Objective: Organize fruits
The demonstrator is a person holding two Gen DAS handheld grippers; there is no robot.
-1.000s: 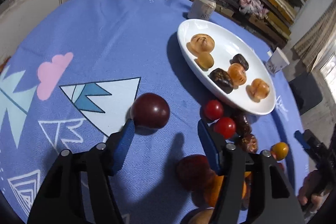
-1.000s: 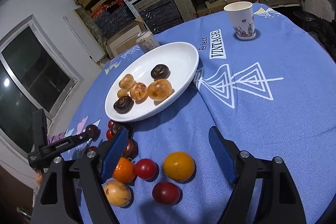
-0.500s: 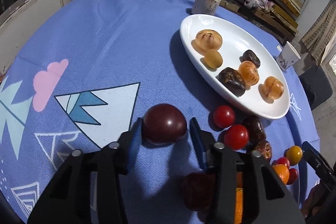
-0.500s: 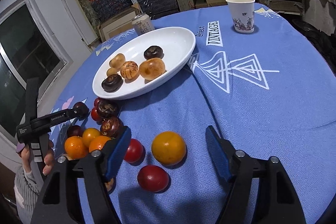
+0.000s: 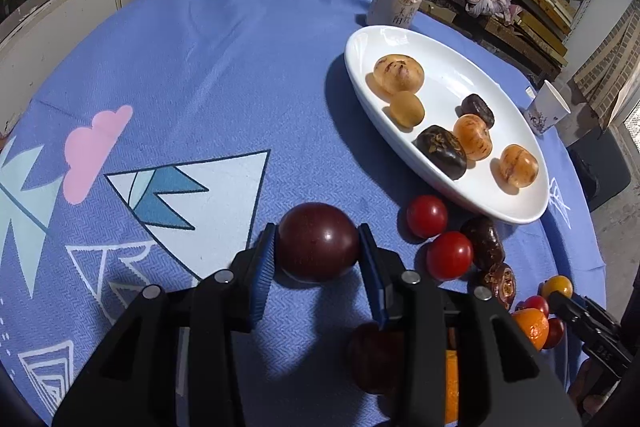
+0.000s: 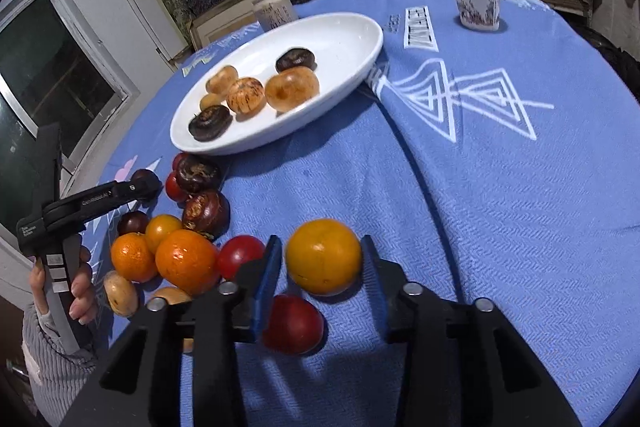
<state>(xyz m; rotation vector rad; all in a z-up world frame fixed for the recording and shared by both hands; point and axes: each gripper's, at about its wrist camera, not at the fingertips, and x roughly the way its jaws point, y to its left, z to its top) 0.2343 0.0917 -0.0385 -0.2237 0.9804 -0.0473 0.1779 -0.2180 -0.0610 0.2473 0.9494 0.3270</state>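
Now that both have just been closing, the left tongs (image 5: 318, 255) pinch the plum (image 5: 318, 242) on the counter (image 5: 200, 67), while the right tongs (image 6: 320, 263) clamp the orange (image 6: 323, 257); both fruits seem ready for the plate (image 6: 352, 27).

an orange fruit (image 5: 452, 383) is largely hidden behind the left gripper's right finger (image 5: 424, 327) — the print on the can (image 5: 395, 7) cannot be read.

Fruit pile (image 6: 180, 239) crowds plate (image 6: 352, 27).
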